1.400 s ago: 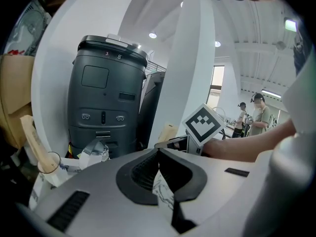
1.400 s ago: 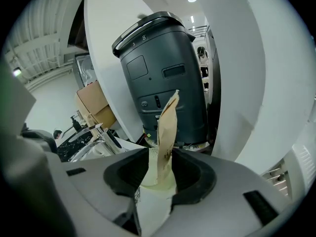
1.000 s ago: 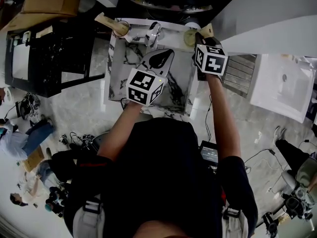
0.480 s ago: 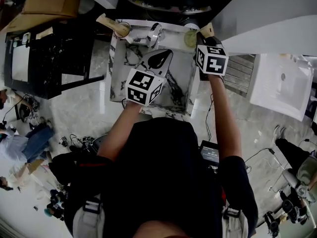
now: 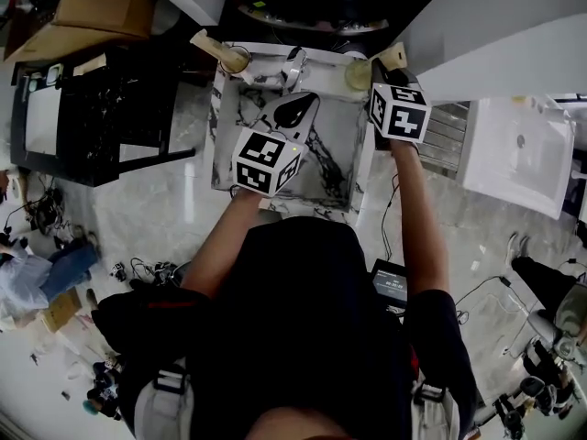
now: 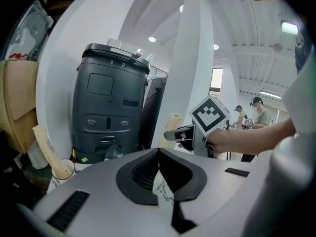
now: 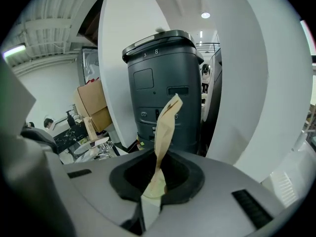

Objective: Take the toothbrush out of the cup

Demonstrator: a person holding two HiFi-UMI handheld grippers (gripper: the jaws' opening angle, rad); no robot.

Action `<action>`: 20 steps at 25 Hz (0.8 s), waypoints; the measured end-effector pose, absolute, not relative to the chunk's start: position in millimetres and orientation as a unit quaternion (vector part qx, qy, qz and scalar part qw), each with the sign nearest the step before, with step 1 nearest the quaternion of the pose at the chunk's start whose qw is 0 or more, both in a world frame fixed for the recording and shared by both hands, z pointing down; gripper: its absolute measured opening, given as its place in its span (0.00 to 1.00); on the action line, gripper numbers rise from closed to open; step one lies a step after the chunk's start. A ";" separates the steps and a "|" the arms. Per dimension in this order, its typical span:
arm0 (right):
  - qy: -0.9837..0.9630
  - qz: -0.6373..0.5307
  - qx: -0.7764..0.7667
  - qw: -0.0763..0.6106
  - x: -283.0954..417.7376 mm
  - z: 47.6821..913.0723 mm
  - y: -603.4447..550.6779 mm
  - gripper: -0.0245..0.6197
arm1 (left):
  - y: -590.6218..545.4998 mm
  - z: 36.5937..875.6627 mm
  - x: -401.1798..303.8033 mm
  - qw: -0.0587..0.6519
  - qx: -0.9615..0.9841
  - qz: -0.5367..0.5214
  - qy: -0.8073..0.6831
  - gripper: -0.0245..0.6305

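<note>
Right gripper (image 7: 158, 174): jaws clamped on the tan paper-wrapped toothbrush (image 7: 165, 127). They have just been closing, with the wrapper between them. The wrapper rises up and ahead of these jaws, leaning slightly right, and its top end is free. Its lower end runs down behind the jaws and out of sight, so I cannot tell whether it is clear of the cup.

Head view: the pale round cup (image 5: 357, 74) stands just left of the right jaws, at the far edge of the white marble-patterned table (image 5: 335, 154).

Left gripper (image 6: 159, 157): jaws together, nothing between them. The marble surface shows below them. Ahead and well to the left of these jaws stands a second round cup (image 6: 63, 170) with a second tan paper-wrapped stick (image 6: 45, 144) leaning in it. Ahead and to the right, the right gripper shows with its toothbrush upright.

A dark grey upright machine (image 7: 165, 83) stands beyond both pairs of jaws.
</note>
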State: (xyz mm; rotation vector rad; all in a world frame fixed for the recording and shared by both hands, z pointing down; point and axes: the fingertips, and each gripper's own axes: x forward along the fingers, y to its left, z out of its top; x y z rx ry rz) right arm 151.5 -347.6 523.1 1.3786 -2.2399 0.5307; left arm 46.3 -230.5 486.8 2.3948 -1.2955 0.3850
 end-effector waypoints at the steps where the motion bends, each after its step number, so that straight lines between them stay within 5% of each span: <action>1: -0.813 0.190 0.502 0.226 151.4 519.2 -345.8 0.12 | -229.7 484.2 43.7 0.193 0.855 0.136 -0.463 0.06; 20: -0.817 0.148 0.523 0.192 141.5 446.5 -308.7 0.12 | -210.9 437.0 14.1 0.152 0.868 0.108 -0.461 0.06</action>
